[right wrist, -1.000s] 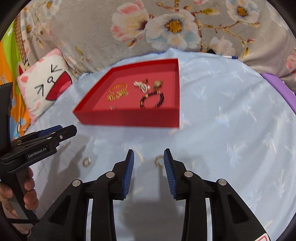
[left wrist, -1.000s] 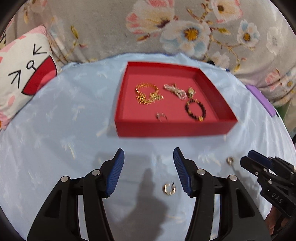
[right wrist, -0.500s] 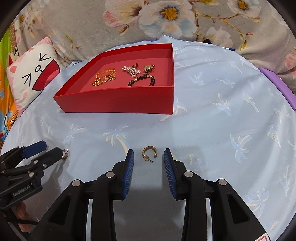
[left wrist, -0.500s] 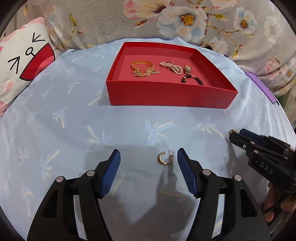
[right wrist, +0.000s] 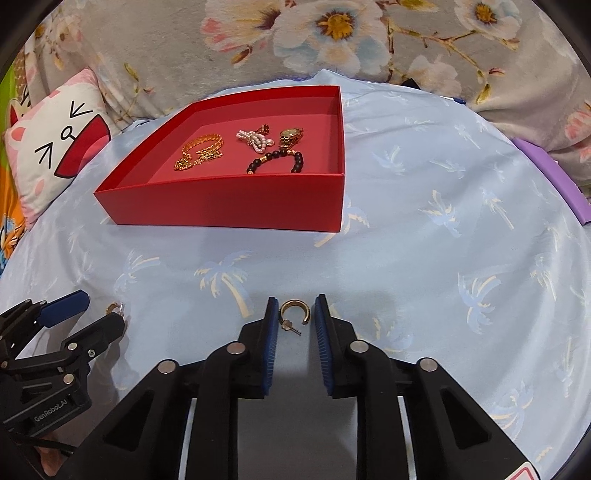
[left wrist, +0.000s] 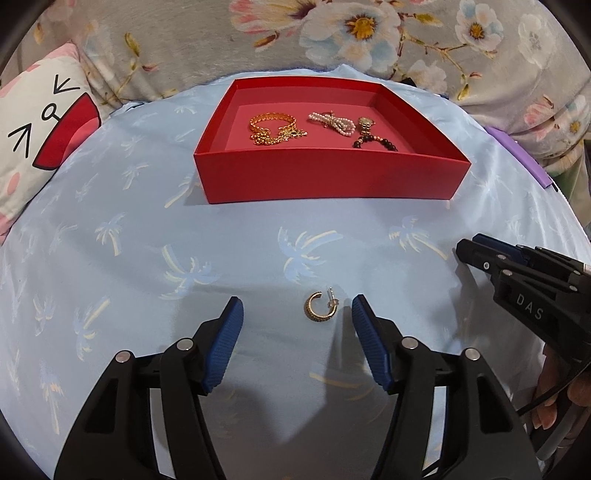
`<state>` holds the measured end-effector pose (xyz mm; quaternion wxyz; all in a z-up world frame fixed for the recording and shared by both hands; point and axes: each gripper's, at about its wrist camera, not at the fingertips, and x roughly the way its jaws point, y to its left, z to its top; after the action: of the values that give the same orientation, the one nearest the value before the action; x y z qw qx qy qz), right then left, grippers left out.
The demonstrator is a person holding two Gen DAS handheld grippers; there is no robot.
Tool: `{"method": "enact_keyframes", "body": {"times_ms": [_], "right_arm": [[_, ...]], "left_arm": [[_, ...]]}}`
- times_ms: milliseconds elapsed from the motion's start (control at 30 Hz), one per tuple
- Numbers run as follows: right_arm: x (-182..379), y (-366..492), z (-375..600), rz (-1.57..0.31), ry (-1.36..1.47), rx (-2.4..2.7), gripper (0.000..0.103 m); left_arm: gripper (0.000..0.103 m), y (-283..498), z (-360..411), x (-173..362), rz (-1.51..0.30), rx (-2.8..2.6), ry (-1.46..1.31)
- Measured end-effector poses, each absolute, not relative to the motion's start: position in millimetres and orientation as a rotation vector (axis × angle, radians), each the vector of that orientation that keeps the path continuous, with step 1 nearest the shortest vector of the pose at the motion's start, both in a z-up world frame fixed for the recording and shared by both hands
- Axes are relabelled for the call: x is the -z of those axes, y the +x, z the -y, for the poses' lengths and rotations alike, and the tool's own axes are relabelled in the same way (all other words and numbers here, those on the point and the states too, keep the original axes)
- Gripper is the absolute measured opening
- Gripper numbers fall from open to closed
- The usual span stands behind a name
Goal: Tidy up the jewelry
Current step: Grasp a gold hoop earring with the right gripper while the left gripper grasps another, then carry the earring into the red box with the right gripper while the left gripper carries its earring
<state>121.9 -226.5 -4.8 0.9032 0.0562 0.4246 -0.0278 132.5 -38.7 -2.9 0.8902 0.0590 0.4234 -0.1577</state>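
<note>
Between the blue pads of the left gripper (left wrist: 297, 314) a gold hoop earring (left wrist: 320, 307) lies flat on the cloth, nearer the right-hand pad and touching neither. A second hoop earring (right wrist: 293, 312) lies between the fingers of the right gripper (right wrist: 293, 314), with a thin gap each side. Both rest on a pale blue cloth (right wrist: 443, 258) printed with palm trees. Farther back stands an open red box (left wrist: 328, 177) holding a gold chain bracelet (left wrist: 275, 127), a pearl piece (left wrist: 334, 122), a small gold watch (right wrist: 291, 135) and a dark bead bracelet (right wrist: 277, 160). Behind it are a floral blanket (left wrist: 332, 33) and a cat-face cushion (left wrist: 40, 122). The left jaws stand moderately wide and are narrowing; the right jaws are nearly together, closing around their earring without pressing it yet
</note>
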Motion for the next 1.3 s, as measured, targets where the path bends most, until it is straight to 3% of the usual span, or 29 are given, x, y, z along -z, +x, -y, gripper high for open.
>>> {"method": "enact_keyframes", "body": {"times_ms": [200, 533, 967, 1300], "right_arm": [[5, 122, 228, -0.877, 0.117, 0.057, 0.016], [4, 120, 228, -0.875, 0.124, 0.052, 0.016], [1, 107, 230, -0.87, 0.155, 0.032, 0.016], [-49, 109, 224, -0.775, 0.149, -0.031, 0.016]], "left_arm": [[0.045, 130, 42, 3, -0.87, 0.341, 0.144], [0.016, 129, 44, 3, -0.863, 0.361, 0.145], [0.016, 128, 29, -8, -0.872, 0.373, 0.068], [0.016, 146, 18, -69, -0.778, 0.393, 0.03]]}}
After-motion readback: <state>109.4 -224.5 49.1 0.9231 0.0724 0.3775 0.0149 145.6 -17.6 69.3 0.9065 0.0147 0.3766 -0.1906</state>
